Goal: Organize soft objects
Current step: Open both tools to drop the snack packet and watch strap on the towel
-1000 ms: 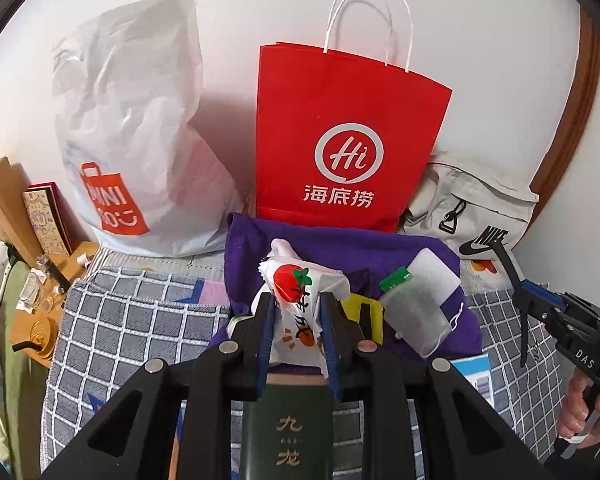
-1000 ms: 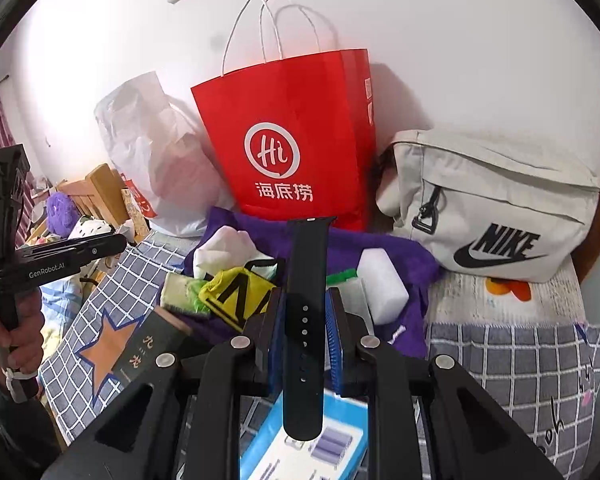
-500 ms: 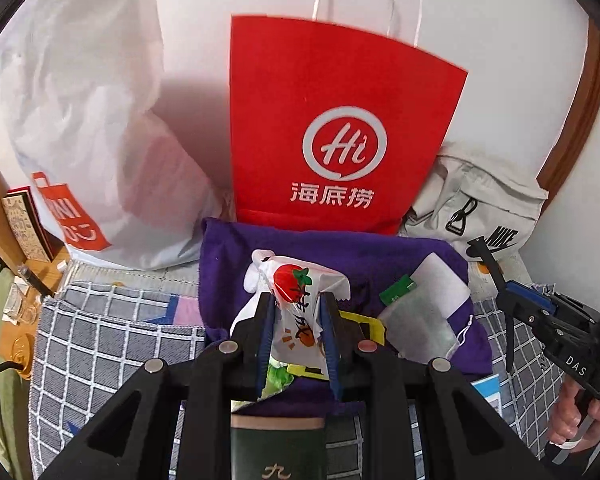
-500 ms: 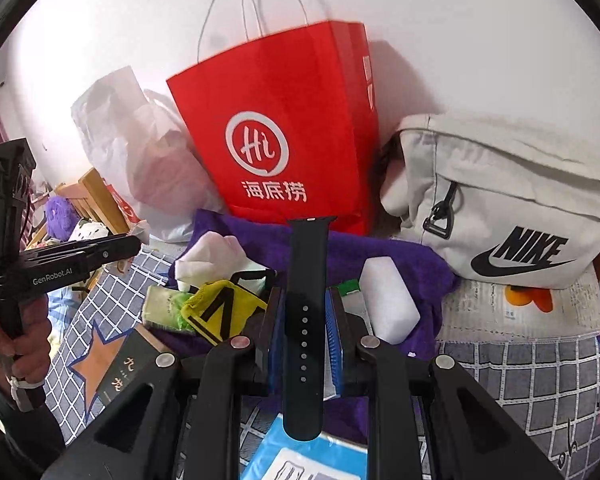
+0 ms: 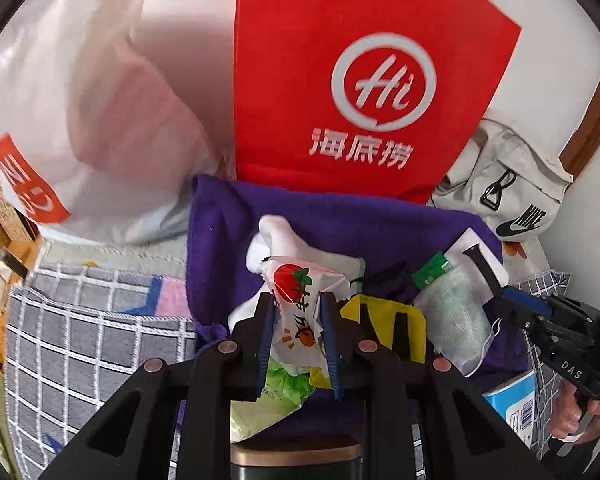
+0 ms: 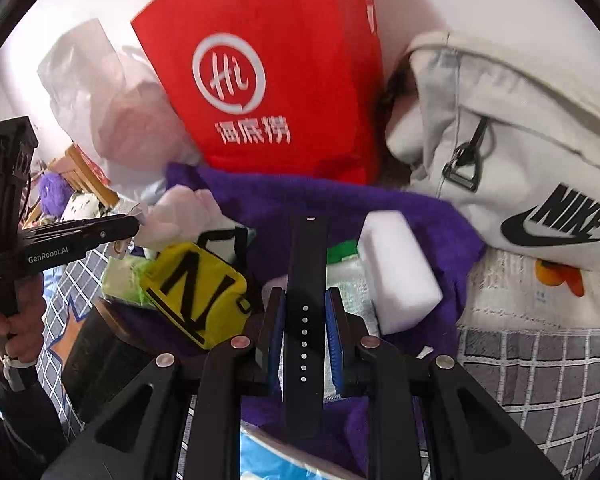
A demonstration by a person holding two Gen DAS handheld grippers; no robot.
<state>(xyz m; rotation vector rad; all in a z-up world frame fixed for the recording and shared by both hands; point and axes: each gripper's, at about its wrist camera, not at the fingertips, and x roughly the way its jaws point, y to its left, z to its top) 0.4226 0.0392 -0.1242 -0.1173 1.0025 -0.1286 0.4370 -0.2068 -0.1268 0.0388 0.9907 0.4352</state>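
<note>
My left gripper (image 5: 298,304) is shut on a white snack packet with a tomato print (image 5: 300,300), held above a purple towel (image 5: 340,220). My right gripper (image 6: 305,300) is shut on a black watch strap (image 6: 306,280), upright over the same towel (image 6: 340,200). On the towel lie a white cloth (image 5: 278,240), a yellow pouch (image 6: 196,284), a white sponge block (image 6: 400,264), a bagged face mask (image 5: 452,312) and a green packet (image 5: 276,396). The right gripper shows at the right of the left wrist view (image 5: 512,300). The left gripper's tip (image 6: 134,222) shows at the left of the right wrist view.
A red paper bag (image 5: 360,80) stands against the wall behind the towel, a white plastic bag (image 5: 60,100) to its left, a beige Nike bag (image 6: 520,140) to its right. A checked grey bedcover (image 5: 80,320) lies underneath. A dark box (image 5: 296,464) and a blue box (image 5: 516,400) lie near.
Both grippers moved forward toward the red bag and the towel, keeping hold of the packet and the strap. The bags loom larger now.
</note>
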